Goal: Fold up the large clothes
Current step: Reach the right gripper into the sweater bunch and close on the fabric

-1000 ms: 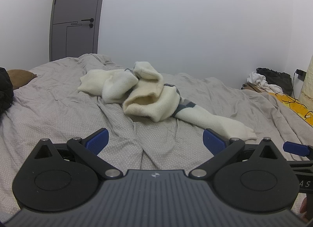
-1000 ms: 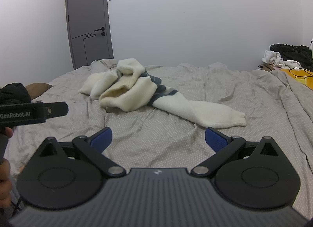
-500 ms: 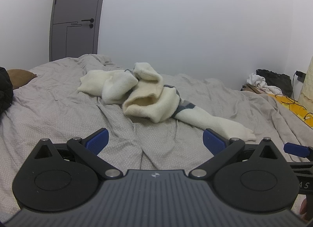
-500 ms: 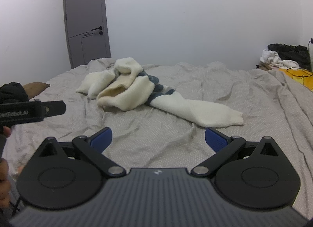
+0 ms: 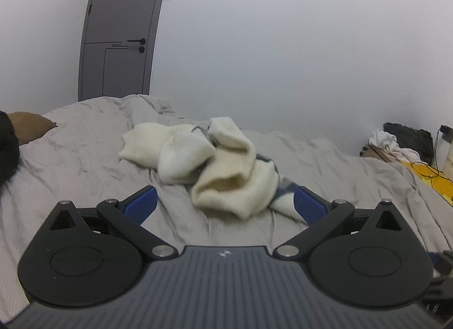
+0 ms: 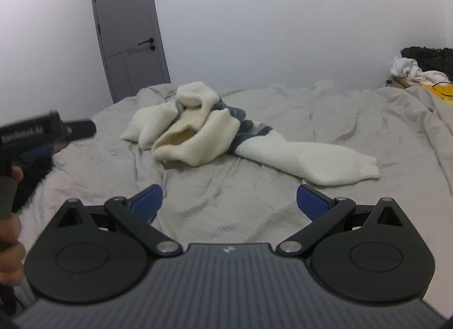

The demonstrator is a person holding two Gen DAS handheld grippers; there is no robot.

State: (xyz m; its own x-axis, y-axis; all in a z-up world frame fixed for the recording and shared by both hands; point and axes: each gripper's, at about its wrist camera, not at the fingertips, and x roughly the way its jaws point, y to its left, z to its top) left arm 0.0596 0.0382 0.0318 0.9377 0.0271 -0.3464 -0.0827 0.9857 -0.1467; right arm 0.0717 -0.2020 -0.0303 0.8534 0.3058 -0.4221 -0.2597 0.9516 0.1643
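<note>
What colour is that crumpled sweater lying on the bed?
The sweater is cream-white with dark blue-grey patches near its middle, clearest in the right wrist view.

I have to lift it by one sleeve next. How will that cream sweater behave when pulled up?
The sweater lies crumpled in soft rolls, so it will probably drape and sag. It looks thick-knit, likely weighty enough to stretch. The outstretched sleeve will probably rise first, dragging the heap across the bedcover.

One cream sweater (image 6: 215, 142), one bed (image 6: 325, 108), one grey door (image 6: 130, 40), two hand-held grippers (image 5: 226, 204) (image 6: 229, 201)
</note>
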